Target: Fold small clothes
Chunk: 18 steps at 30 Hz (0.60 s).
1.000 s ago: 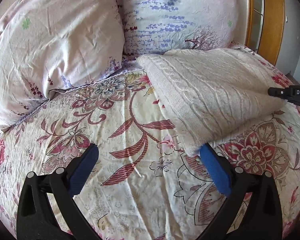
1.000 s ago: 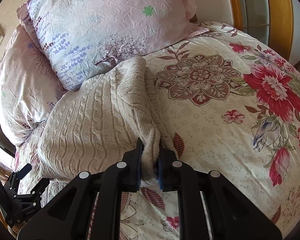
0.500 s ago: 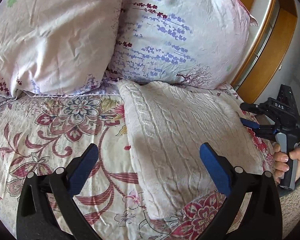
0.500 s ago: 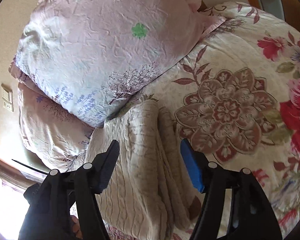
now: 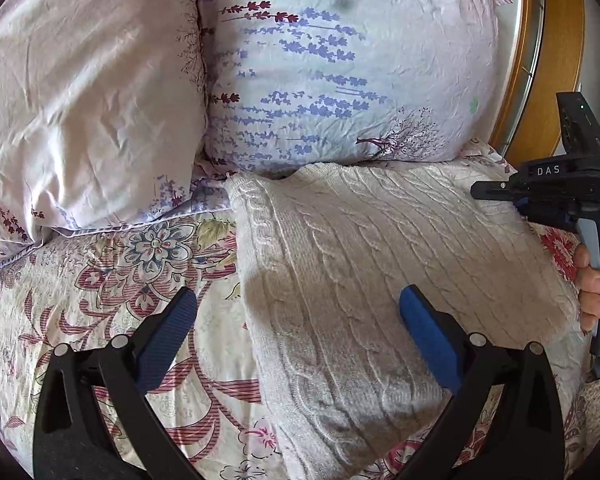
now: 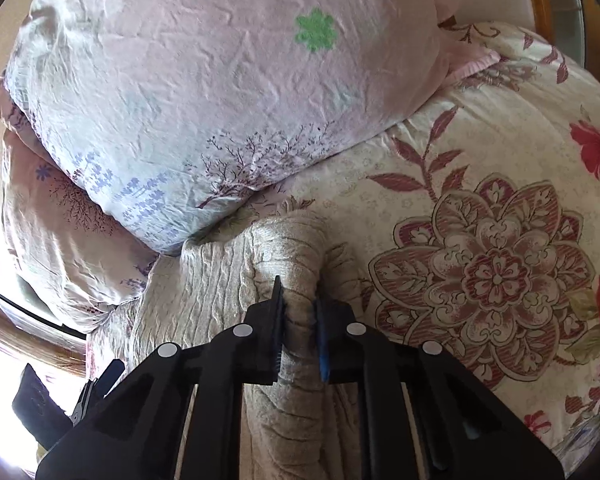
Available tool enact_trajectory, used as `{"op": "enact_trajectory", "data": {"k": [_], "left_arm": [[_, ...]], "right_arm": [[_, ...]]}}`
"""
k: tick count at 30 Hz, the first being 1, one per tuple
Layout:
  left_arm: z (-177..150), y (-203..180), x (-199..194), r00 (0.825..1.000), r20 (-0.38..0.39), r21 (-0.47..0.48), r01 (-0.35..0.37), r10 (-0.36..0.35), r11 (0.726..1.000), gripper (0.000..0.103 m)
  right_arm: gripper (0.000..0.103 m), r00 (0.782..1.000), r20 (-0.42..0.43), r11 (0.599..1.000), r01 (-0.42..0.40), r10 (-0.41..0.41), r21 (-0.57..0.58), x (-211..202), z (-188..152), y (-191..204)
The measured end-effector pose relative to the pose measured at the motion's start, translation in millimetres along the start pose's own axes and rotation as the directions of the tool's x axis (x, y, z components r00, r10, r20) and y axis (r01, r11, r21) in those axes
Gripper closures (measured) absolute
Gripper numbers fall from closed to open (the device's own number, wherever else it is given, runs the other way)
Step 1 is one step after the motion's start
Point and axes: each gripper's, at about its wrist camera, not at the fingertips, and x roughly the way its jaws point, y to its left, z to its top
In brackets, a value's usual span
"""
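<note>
Floral-quilted bed [image 5: 112, 280], cream cable-knit sweater [image 5: 380, 264] re-gripped at its edge.

Against the two pale lavender-print pillows [image 5: 340, 64] the folded sweater lay on the quilt, its far edge just below the right-hand pillow. Half a second earlier the right claw [image 6: 300, 312] had stood wide over the sweater's side fold; its jaws then closed and pinched a thick roll of knit, which suggested the next fold was starting. The left claw [image 5: 296, 328] hung wide and empty above the sweater's near half. Only "DAS" was readable, on the right claw's body.
</note>
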Motion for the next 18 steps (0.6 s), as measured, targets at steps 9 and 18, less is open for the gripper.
{"op": "enact_trajectory", "data": {"k": [9, 18], "left_arm": [[0, 3, -2, 1.0, 0.006, -0.025, 0.03, -0.03, 0.999, 0.002], [1, 38, -11, 0.992, 0.024, -0.154, 0.126, -0.124, 0.98, 0.002]], "right_arm": [[0.094, 0.994, -0.017, 0.994, 0.109, -0.109, 0.028, 24, 11, -12], [0.091, 1.0, -0.012, 0.999, 0.009, -0.009, 0.044, 7, 9, -16]]}}
